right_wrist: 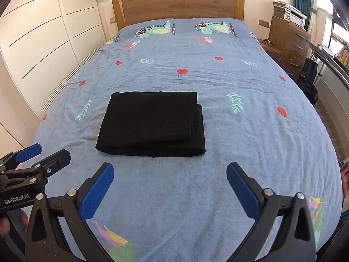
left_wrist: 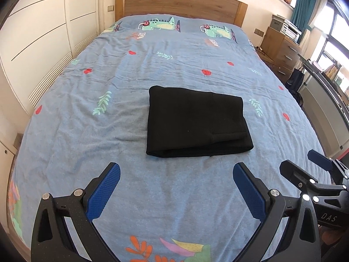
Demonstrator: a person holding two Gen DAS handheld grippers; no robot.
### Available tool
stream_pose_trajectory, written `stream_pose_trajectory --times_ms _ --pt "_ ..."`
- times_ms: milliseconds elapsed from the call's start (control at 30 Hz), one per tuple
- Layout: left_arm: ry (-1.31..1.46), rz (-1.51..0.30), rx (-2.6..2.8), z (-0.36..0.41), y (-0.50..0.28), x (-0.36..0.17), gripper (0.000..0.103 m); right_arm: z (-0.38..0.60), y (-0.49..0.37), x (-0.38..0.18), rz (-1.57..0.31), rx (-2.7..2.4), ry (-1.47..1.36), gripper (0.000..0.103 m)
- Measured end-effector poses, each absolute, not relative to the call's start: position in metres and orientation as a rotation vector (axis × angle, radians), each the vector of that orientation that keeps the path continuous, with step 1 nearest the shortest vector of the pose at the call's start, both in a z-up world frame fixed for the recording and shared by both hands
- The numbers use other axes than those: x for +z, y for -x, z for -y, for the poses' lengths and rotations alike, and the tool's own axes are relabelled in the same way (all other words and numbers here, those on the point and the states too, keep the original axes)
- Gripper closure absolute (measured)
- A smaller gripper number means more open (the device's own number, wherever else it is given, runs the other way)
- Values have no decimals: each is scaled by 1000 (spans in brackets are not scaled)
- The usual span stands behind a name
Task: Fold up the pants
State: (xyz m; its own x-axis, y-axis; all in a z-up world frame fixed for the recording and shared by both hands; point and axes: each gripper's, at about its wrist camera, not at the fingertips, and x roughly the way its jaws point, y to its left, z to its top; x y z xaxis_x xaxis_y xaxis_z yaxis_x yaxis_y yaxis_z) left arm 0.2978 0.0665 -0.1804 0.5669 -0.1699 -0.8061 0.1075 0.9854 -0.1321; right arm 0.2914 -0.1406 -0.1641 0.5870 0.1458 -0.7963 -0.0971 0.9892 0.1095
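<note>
Black pants (left_wrist: 196, 122) lie folded into a compact rectangle in the middle of the bed; they also show in the right wrist view (right_wrist: 152, 124). My left gripper (left_wrist: 176, 168) is open and empty, held above the bed just short of the pants' near edge. My right gripper (right_wrist: 170, 168) is open and empty too, at the same distance from the pants. The right gripper also shows at the right edge of the left wrist view (left_wrist: 305, 163), and the left gripper shows at the left edge of the right wrist view (right_wrist: 48, 152).
The bed has a blue patterned cover (left_wrist: 87, 131) and a wooden headboard (left_wrist: 178, 0). White wardrobe doors (left_wrist: 39, 32) run along the left side. A wooden dresser (right_wrist: 292, 39) with a printer stands at the back right, near a window.
</note>
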Motion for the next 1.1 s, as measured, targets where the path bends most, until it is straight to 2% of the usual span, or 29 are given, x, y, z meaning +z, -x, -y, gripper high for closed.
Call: stream_pose_trajectory --times_ms 1100 --pt "28 -971 -167 -54 -297 -181 2 146 -288 -155 -922 126 -59 0"
